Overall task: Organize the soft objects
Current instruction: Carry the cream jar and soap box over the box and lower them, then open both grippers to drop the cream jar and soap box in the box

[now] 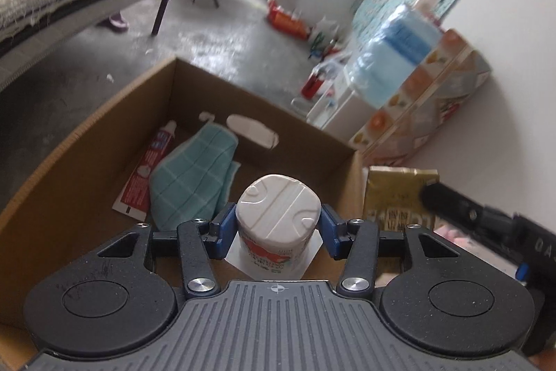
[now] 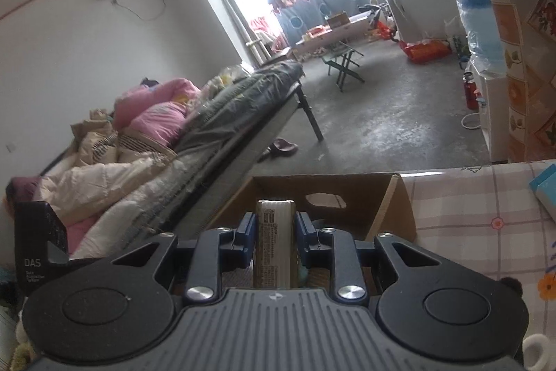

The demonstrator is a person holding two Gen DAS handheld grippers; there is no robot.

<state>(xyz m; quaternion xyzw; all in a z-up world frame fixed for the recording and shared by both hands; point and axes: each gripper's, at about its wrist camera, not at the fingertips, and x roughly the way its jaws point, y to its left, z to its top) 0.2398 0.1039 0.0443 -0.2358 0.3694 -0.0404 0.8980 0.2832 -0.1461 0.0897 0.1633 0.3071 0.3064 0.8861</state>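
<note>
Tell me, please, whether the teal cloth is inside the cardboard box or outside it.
Inside: the teal cloth lies crumpled on the floor of the cardboard box, beside a red tube.

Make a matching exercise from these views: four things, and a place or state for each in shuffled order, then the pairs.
Things:
1. white tub
2. teal cloth
3. red tube
4. gold pack

Places or states:
A. lying in the cardboard box, against its left wall
B. clamped in the right gripper
C. clamped in the left gripper
D. crumpled on the box floor

Pairs: 1-C, 2-D, 3-A, 4-B
</note>
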